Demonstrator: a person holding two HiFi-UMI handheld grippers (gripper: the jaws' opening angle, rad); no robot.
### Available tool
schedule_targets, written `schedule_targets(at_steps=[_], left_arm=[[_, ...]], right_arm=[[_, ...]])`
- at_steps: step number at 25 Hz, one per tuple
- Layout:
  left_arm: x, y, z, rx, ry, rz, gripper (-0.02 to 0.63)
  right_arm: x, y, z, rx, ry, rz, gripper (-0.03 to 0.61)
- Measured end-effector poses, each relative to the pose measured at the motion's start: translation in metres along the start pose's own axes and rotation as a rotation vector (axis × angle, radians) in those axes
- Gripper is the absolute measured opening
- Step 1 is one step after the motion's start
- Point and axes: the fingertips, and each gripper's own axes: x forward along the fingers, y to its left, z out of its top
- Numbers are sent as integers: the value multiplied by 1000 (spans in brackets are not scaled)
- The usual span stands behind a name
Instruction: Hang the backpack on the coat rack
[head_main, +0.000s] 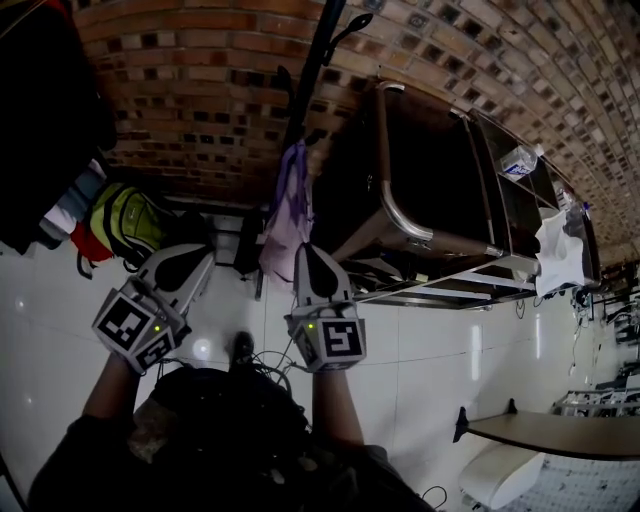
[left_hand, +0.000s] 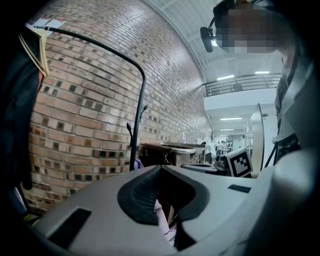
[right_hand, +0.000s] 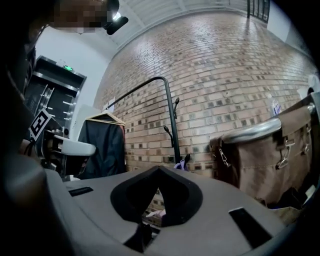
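A lavender backpack (head_main: 288, 205) hangs down the black coat rack pole (head_main: 312, 75) in front of the brick wall. In the head view my left gripper (head_main: 203, 256) is left of the bag. My right gripper (head_main: 305, 250) points at the bag's lower right edge. Both have their jaws together and hold nothing. In the left gripper view the shut tips (left_hand: 161, 169) point toward the pole (left_hand: 137, 130), and lavender fabric (left_hand: 163, 220) shows through the gap behind them. The right gripper's shut tips (right_hand: 159, 168) aim at the pole (right_hand: 172, 125), where a bit of the bag (right_hand: 179, 164) shows.
A large brown bin with a metal rim (head_main: 395, 200) stands right of the rack. A yellow-green backpack (head_main: 125, 222) and dark hanging clothes (head_main: 40, 120) are at the left. A white cloth (head_main: 560, 250) hangs on the frame at the right, and a light tabletop (head_main: 560, 430) is at the lower right.
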Motion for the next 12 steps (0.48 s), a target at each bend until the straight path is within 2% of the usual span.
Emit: schedule_targets(at_steps=[2, 12], left_arm=[[-17, -2, -2, 1, -8, -3, 40], [-129, -11, -3, 1, -29, 7, 40]], right_arm=[[-8, 15, 3, -9, -5, -21, 20], [-50, 124, 13, -14, -19, -6, 15]])
